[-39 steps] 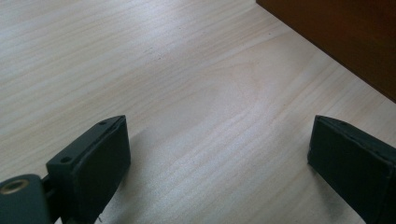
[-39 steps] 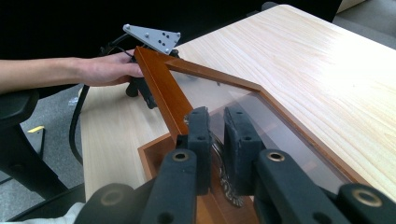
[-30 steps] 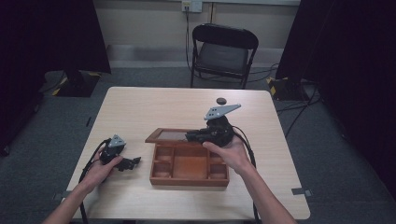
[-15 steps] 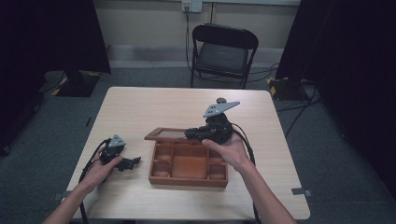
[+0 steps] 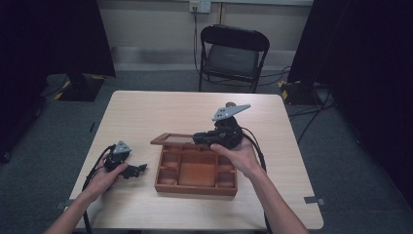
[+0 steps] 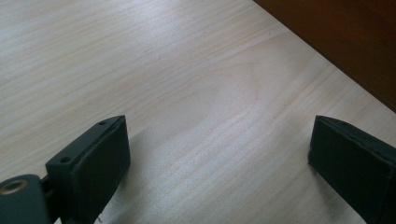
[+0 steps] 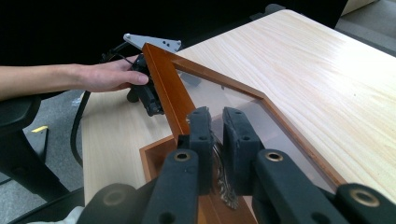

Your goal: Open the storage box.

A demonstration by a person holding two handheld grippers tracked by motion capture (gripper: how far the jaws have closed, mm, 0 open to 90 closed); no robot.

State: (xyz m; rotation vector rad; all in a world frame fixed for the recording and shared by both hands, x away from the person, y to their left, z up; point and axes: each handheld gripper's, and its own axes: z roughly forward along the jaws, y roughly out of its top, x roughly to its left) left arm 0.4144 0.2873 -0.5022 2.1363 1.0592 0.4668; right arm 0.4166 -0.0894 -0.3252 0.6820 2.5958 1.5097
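The wooden box's lid has its metal clasp pinched between the right gripper's near-closed jaws, while the left gripper gapes wide, holding nothing.

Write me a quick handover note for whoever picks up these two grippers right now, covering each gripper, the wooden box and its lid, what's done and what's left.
Right gripper: jaws shut on the metal clasp at the front edge of the lid, holding it.
Left gripper: open, holding nothing, low over the table left of the box.
Box: wooden, compartmented, near the table's middle; the glass-paned lid is raised partway.
Done: lid gripped and lifted off the box rim.
Left: probably swing the lid fully back, then let go. The left gripper could steady the box if it slides.
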